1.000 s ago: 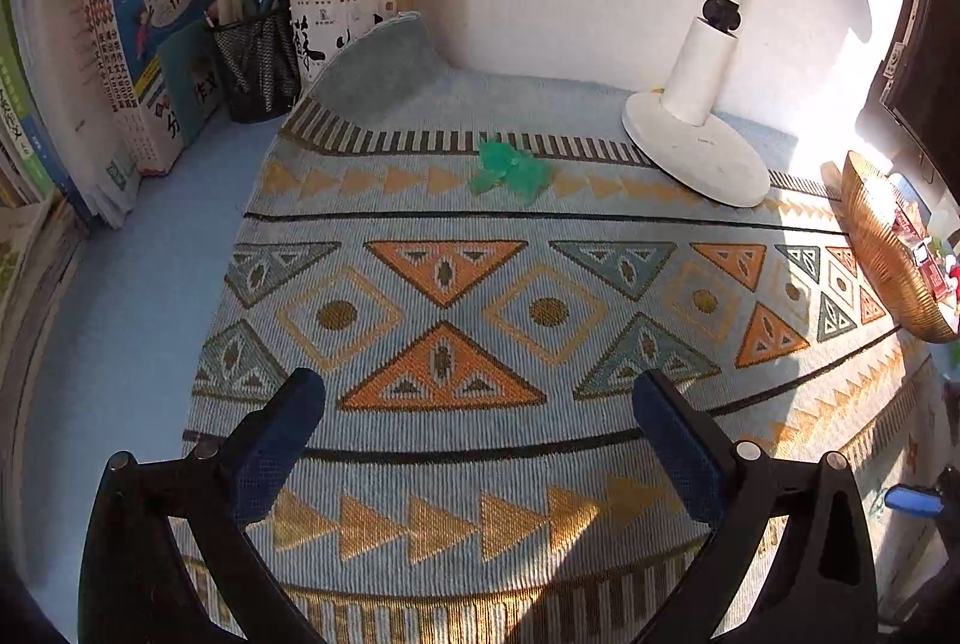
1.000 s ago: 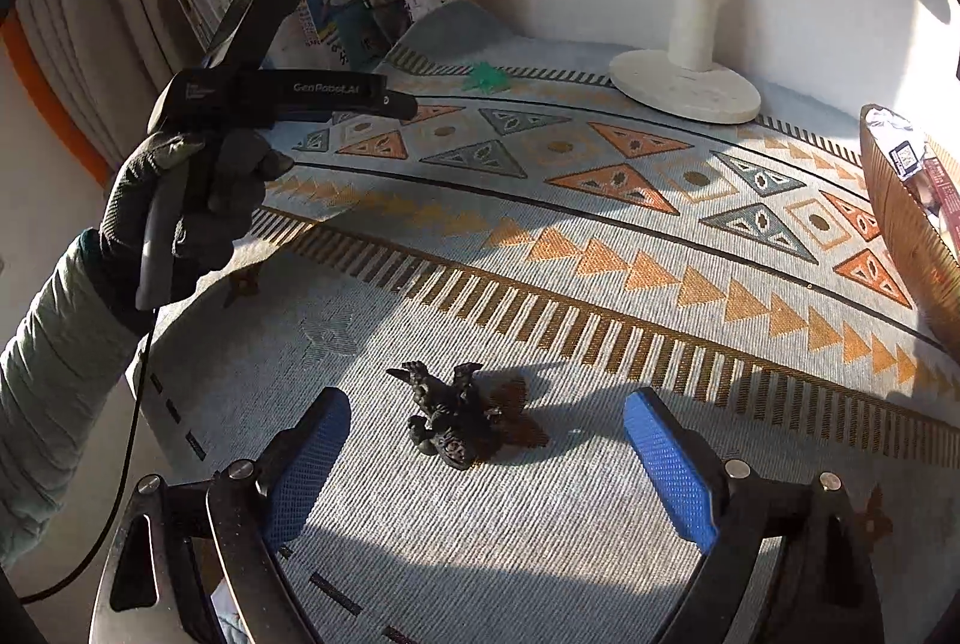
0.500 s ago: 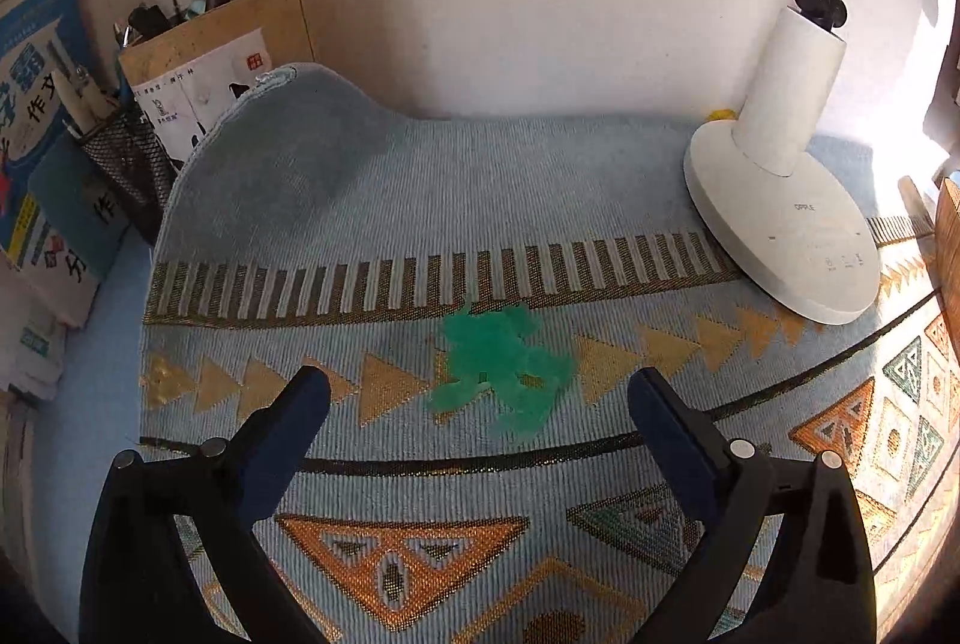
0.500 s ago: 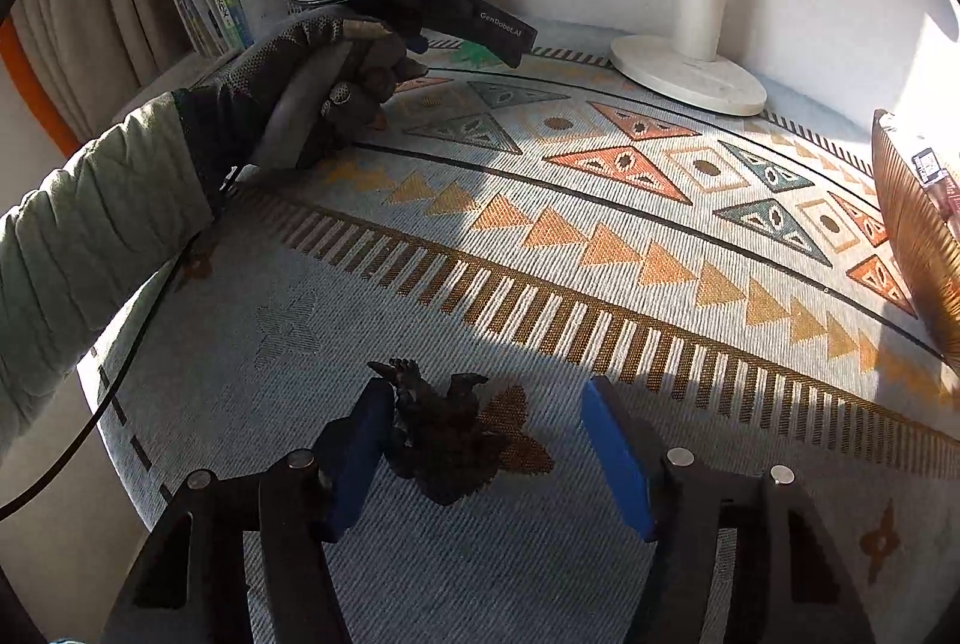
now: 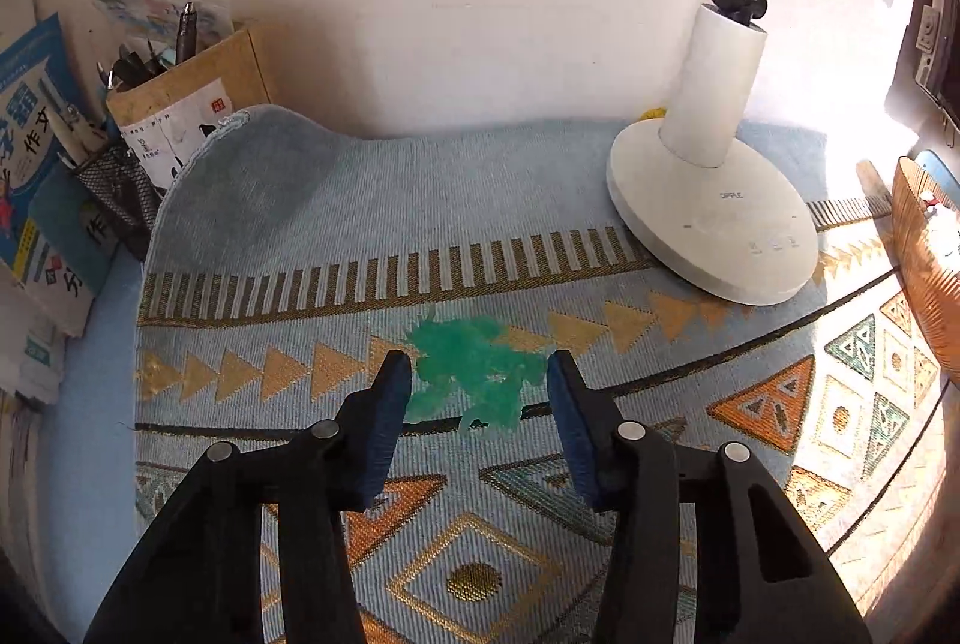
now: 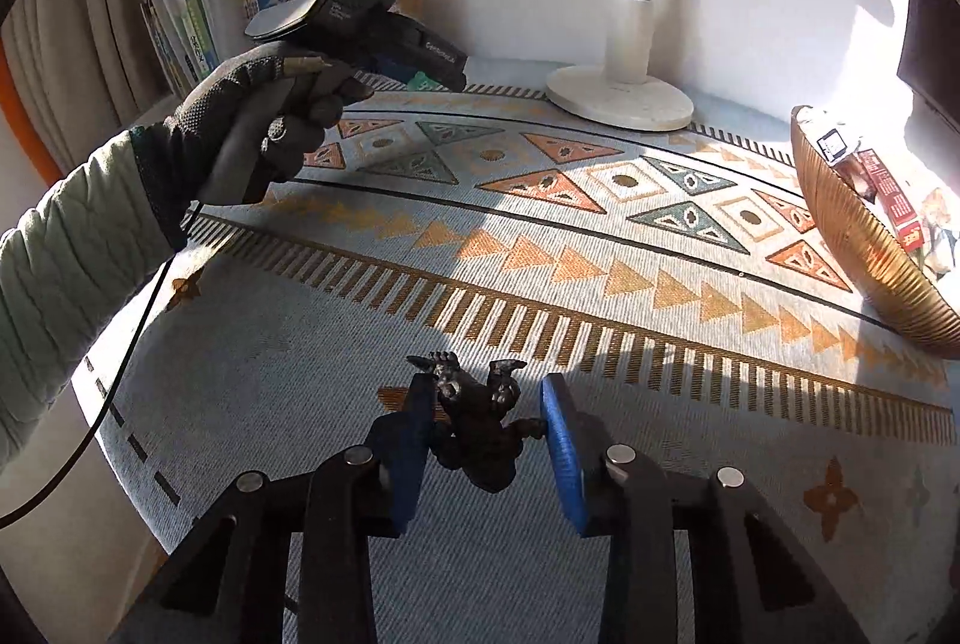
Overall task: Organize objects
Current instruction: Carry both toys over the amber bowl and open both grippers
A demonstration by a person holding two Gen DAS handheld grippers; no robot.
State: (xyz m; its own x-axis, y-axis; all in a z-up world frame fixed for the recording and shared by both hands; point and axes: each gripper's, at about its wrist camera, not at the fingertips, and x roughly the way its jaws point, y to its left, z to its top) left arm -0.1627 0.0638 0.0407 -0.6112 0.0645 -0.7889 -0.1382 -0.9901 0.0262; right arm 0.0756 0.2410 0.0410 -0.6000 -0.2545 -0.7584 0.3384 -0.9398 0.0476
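Over the patterned desk mat [image 5: 600, 284], both grippers had just been closing: left gripper [image 5: 479, 374] bracketed the green toy [image 5: 474, 371] without clear contact; right gripper [image 6: 486, 404] clamped the dark figurine [image 6: 480, 434], ready for lifting.

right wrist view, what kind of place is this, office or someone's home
Most likely a study desk at home. Upright school books line the wall, a white desk lamp with a round base stands on a patterned woven table mat, and a black mesh pen holder sits in the corner.
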